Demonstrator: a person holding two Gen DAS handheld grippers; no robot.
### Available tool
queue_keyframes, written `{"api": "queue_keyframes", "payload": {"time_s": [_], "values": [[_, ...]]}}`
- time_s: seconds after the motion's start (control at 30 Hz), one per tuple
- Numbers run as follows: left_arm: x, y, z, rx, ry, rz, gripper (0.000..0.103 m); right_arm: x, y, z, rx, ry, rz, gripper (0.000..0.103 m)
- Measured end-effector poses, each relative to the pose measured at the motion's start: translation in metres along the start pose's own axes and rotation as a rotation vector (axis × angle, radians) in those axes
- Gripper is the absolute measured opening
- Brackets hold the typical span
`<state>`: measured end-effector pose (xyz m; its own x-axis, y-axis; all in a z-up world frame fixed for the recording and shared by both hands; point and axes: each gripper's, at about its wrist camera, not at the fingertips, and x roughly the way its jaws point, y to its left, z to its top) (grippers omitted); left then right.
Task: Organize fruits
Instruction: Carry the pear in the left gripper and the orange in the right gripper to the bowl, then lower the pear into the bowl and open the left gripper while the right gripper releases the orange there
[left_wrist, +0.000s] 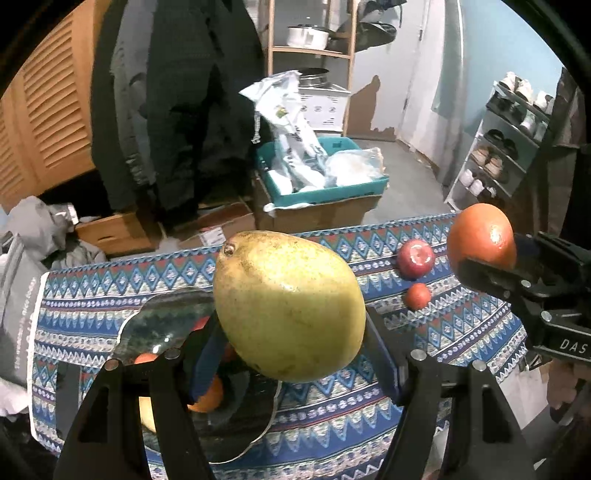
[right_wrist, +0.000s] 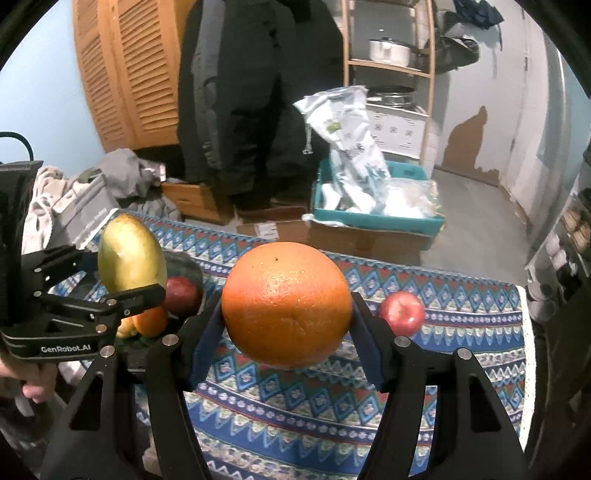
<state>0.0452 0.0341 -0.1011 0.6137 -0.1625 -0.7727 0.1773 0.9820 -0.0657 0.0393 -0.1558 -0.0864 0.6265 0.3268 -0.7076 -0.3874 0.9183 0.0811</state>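
Note:
A big yellow-green mango (left_wrist: 290, 306) hangs above the patterned tablecloth (left_wrist: 332, 424), and my left gripper (left_wrist: 291, 332) is shut on it. Under it sits a shiny dish (left_wrist: 166, 317) with an orange (left_wrist: 208, 398) inside. My right gripper (right_wrist: 286, 321) is shut on a large orange (right_wrist: 286, 304), also lifted off the cloth (right_wrist: 295, 406). Each gripper shows in the other view: the left gripper (right_wrist: 129, 280) with the mango (right_wrist: 129, 254), the right gripper (left_wrist: 484, 258) with the orange (left_wrist: 480, 236). A red apple (right_wrist: 402, 312) and a small red fruit (left_wrist: 417, 295) lie on the cloth.
The dish (right_wrist: 184, 266) also holds a dark red apple (right_wrist: 181, 295) and an orange (right_wrist: 151, 321). Beyond the table's far edge stand a cardboard box (right_wrist: 332, 236) under a teal tray (left_wrist: 321, 192) of plastic bags, hanging dark coats (left_wrist: 177, 110), a shoe rack (left_wrist: 506, 147) and a wooden shelf (right_wrist: 388, 66).

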Motion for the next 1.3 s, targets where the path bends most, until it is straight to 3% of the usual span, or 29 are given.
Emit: {"api": "queue_keyframes", "payload": {"time_s": [0.5,0.93,1.3], "values": [[0.003,0.077,-0.022,-0.109,0.030,0.072,0.072,0.038,0.059,0.012,-0.072,0.041,0.065,0.065],[0.040,0.134,-0.046,-0.213,0.114,0.115,0.073,0.085,0.103,0.013,-0.111,0.105,0.133,0.065],[0.080,0.161,-0.050,-0.273,0.184,0.102,0.073,0.129,0.122,0.002,-0.136,0.180,0.171,0.066]]}}
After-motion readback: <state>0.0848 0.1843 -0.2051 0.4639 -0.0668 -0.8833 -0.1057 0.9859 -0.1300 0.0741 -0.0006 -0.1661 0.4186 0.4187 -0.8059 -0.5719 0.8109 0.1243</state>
